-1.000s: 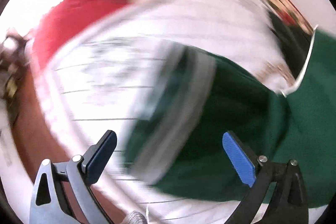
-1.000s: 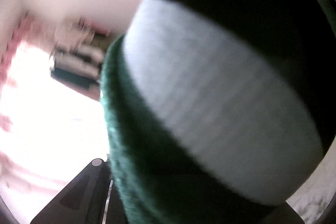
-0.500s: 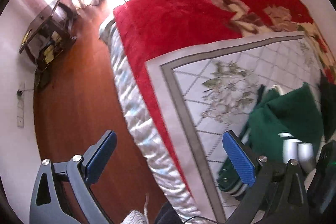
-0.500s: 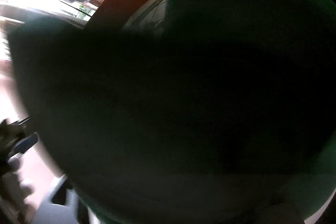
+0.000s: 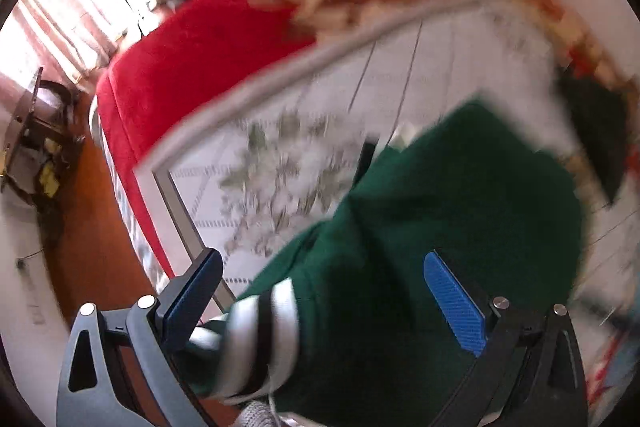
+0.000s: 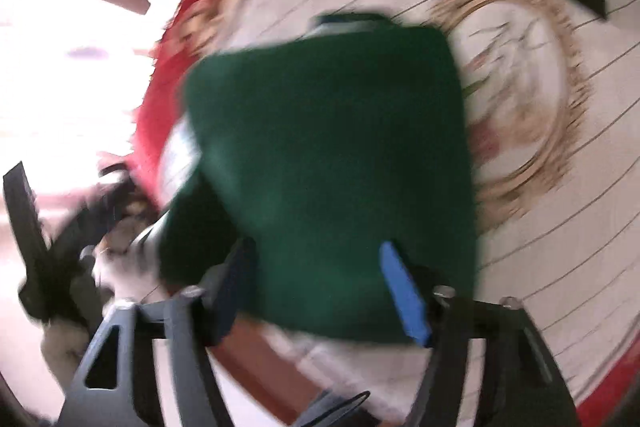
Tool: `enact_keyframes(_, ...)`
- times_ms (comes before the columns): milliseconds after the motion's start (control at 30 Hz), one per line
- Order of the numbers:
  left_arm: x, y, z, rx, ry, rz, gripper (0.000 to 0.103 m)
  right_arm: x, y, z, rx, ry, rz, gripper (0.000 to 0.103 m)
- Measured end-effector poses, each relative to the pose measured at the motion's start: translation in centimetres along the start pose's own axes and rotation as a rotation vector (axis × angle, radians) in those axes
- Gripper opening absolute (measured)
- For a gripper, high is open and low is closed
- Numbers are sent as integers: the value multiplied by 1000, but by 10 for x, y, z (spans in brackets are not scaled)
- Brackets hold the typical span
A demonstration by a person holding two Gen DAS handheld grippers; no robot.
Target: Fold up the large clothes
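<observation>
The left hand-held gripper is standing with its jaws wide apart and gripping nothing, while the green sweater is lying on the bed's white quilt directly ahead of and beneath it, the striped cuff sitting just inside the left finger. The right hand-held gripper is likewise spread wide and holding nothing, with the folded sweater lying just ahead of and between its blue pads. Both views are blurring; the red blanket is showing beyond the quilt, farther from the left hand-held gripper.
</observation>
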State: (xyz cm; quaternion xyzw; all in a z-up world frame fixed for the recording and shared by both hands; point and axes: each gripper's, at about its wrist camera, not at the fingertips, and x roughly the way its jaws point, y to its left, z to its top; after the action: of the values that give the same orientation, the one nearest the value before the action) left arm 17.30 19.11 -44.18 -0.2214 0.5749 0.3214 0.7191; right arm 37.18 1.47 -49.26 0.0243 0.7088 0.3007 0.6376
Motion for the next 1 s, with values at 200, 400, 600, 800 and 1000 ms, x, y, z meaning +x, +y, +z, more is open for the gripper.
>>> enact_keyframes(200,67,17,0,-40,108,14,103,52,-9,43,-58,94,-178,41)
enact_keyframes(400,80,27,16,-58,134,-6,103,90,12,48,-79,135,-294,44)
enact_keyframes(600,32,31,19,-29,25,-20,103,10,-64,19,49,-9,86,81)
enact_keyframes(800,26,36,8,-49,31,-46,103,91,-147,-8,163,157,334,87)
enact_keyframes(1000,18,23,3,5,14,-11,103,104,-148,-6,134,112,467,68)
